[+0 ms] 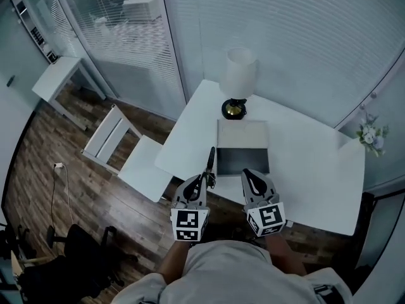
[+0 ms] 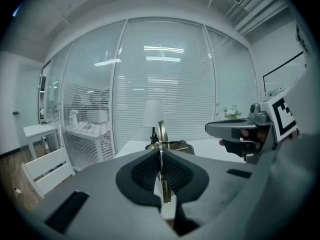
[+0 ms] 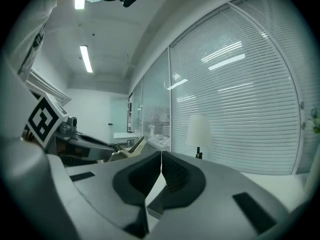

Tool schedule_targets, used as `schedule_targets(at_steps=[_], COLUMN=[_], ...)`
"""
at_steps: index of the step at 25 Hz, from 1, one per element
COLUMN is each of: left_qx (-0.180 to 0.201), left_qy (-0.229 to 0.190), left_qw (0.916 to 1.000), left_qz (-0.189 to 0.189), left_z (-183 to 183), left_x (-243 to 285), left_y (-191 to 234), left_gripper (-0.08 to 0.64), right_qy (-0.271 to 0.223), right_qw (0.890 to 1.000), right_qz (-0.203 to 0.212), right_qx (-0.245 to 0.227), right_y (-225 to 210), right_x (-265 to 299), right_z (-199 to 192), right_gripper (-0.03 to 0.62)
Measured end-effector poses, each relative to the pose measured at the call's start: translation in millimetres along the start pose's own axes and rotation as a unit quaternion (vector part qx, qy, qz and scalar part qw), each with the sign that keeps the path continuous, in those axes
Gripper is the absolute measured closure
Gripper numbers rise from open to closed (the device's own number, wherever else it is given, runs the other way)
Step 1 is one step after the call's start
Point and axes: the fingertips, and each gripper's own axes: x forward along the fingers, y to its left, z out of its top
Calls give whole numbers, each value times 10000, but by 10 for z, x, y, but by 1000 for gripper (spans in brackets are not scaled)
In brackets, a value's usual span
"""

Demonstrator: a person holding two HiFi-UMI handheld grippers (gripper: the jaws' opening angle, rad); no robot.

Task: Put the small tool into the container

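In the head view a thin dark tool (image 1: 211, 160) sticks forward out of my left gripper (image 1: 204, 181), near the table's front edge. In the left gripper view that gripper (image 2: 161, 156) is shut on the tool (image 2: 161, 134), a flat brass-coloured blade standing upright between the pads. The container (image 1: 243, 161), an open box with a dark inside and a pale raised lid, lies just right of the tool, with its rim (image 2: 179, 145) showing beyond the jaws. My right gripper (image 1: 252, 175) hovers at the box's front edge. Its jaws (image 3: 161, 159) are shut with nothing between them.
A white-shaded lamp (image 1: 238, 81) stands behind the box on the white table (image 1: 310, 170). A white chair (image 1: 117, 138) sits left of the table. Flowers (image 1: 370, 135) are at the far right corner. Glass walls with blinds surround the table.
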Motion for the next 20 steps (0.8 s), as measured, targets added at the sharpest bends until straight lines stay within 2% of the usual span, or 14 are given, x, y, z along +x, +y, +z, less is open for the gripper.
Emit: schedule_targets(at_steps=[4,9,16,20], left_qx=[290,801,1434,1865], left_qy=[75,131,206,125], left_qw=[9981,9908,9720,9603], left_qz=[-540,-1080,-1848,-2069], left_z=[26,46,32,-18], left_x=[204,441,640,679], left_y=[150,181,39,-103], left_gripper=[535,534,535,534], right_qy=[110,247,319,402], right_qw=[9987,9939,9784,9698], right_qz=[-487,-1049,-1984,-2329], right_qx=[63,219,491,597], right_y=[-18,-52,-156,-174], right_x=[152,174,-60,-207], right_z=[-37,-165,-341,-491], right_gripper=[566,566,566,566])
